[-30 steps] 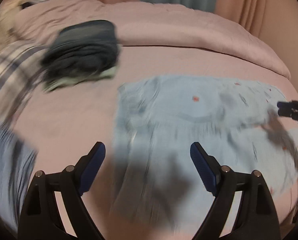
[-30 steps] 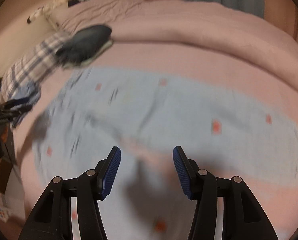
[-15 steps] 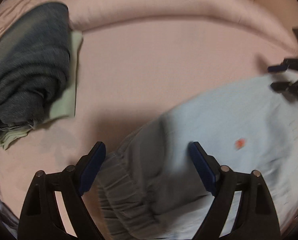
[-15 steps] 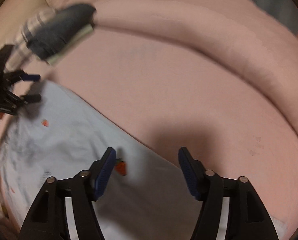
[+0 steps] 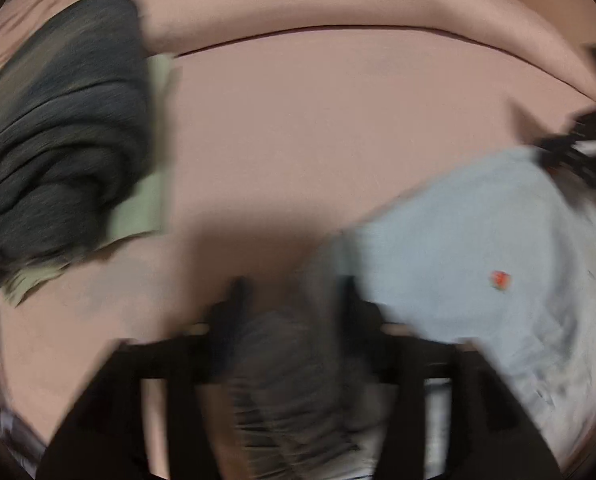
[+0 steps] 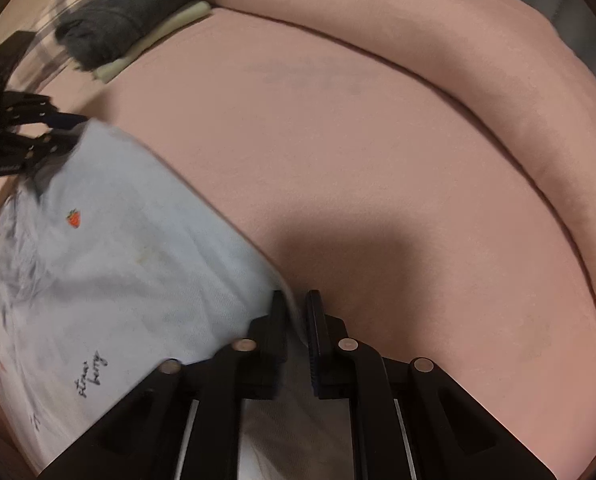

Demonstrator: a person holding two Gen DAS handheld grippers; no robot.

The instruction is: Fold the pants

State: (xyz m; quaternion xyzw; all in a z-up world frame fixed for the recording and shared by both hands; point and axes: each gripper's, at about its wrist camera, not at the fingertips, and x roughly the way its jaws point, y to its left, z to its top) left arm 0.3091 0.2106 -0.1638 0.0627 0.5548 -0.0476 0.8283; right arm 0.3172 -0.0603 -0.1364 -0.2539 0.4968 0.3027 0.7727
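The light blue pants with small strawberry prints lie on the pink bed; they also show in the left wrist view. My right gripper is shut on the far edge of the pants. My left gripper is blurred, its fingers close together around the gathered grey-looking waistband. The left gripper shows at the left edge of the right wrist view, and the right gripper shows at the right edge of the left wrist view, each at a far corner of the pants.
A folded stack of dark grey and pale green clothes lies at the left, also seen in the right wrist view, with plaid fabric beside it. A rolled pink duvet runs along the back. Pink sheet lies beyond the pants.
Both grippers have closed from wide open onto the far edge of the pants. Both have dropped lower to the fabric.
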